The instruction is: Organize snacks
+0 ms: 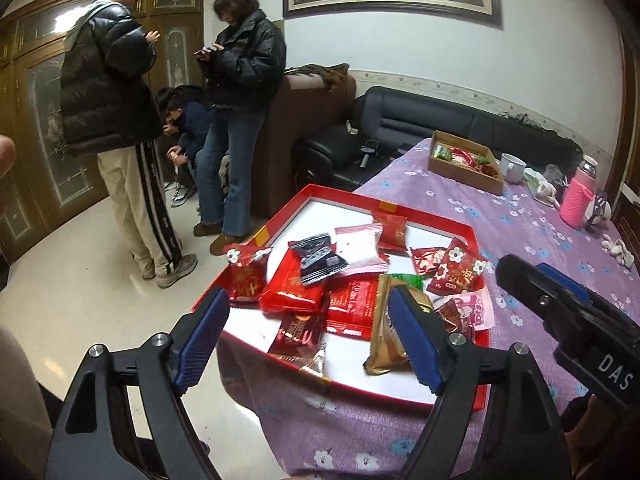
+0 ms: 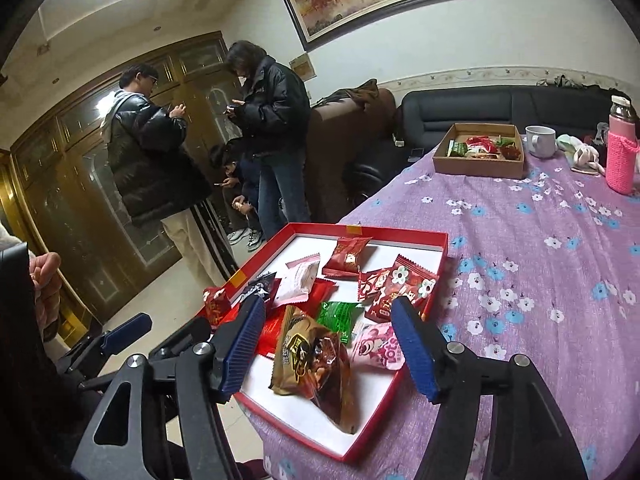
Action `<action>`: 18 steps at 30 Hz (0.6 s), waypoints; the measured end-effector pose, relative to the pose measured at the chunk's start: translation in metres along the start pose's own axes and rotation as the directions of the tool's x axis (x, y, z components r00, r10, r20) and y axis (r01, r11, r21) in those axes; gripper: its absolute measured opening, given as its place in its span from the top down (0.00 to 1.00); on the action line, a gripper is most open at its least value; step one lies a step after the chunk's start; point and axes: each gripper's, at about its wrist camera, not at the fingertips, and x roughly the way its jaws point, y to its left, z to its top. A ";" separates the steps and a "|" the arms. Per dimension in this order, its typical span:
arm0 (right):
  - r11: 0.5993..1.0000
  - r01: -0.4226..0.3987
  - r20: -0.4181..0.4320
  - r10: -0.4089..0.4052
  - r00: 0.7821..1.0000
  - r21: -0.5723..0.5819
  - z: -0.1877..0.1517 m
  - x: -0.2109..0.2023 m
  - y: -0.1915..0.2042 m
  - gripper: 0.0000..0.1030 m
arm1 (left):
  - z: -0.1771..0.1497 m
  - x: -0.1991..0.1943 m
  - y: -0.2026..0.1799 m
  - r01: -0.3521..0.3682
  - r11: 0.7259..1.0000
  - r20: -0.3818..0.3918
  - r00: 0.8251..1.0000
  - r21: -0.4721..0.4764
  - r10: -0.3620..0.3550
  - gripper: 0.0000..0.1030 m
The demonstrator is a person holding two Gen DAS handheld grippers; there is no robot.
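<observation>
The left gripper [image 1: 310, 338] has its jaws spread wide with nothing between its blue pads [image 1: 202, 338], and in the right wrist view it shows low at the left as a dark frame with one blue finger jutting forward. The right gripper [image 2: 334, 346] is likewise spread wide, gripping nothing, its blue pads [image 2: 414, 346] angled outward; from the left wrist view it reaches in from the right edge, close beside the left one. A bare hand [image 2: 46, 284] shows at the left edge of the right wrist view, probably the person's left, though the fisheye blurs it.
</observation>
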 end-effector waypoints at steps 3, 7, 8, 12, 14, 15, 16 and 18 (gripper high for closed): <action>1.000 -0.011 0.005 0.011 1.000 0.003 0.001 -0.003 0.000 0.35 | -0.001 0.001 0.002 -0.012 1.000 -0.013 1.000 -0.006 0.012 0.20; 1.000 -0.012 0.013 0.012 1.000 -0.010 0.002 -0.004 0.004 0.35 | -0.003 0.000 0.003 -0.026 1.000 -0.011 1.000 0.001 0.026 0.20; 1.000 -0.013 0.012 0.013 1.000 -0.012 0.002 -0.004 0.004 0.35 | -0.004 -0.001 0.004 -0.034 0.999 -0.009 0.999 0.002 0.034 0.20; 1.000 -0.008 0.006 0.008 1.000 -0.022 -0.003 -0.003 0.009 0.35 | -0.009 -0.003 0.007 -0.040 0.999 -0.013 0.999 0.002 0.040 0.20; 0.999 -0.005 0.004 0.006 1.000 -0.031 -0.006 -0.003 0.012 0.34 | -0.010 -0.005 0.008 -0.049 0.999 -0.013 0.999 0.003 0.049 0.20; 0.999 -0.003 0.004 0.003 1.000 -0.039 -0.007 -0.003 0.014 0.34 | -0.011 -0.006 0.009 -0.051 0.999 -0.011 0.999 0.004 0.051 0.20; 0.999 -0.001 0.001 0.001 1.000 -0.051 -0.009 -0.002 0.016 0.34 | -0.012 -0.007 0.009 -0.052 0.999 -0.009 0.999 0.004 0.052 0.20; 0.998 -0.005 -0.007 0.005 1.000 -0.059 -0.011 0.000 0.019 0.34 | -0.013 -0.010 0.010 -0.056 0.998 0.001 0.998 0.005 0.056 0.20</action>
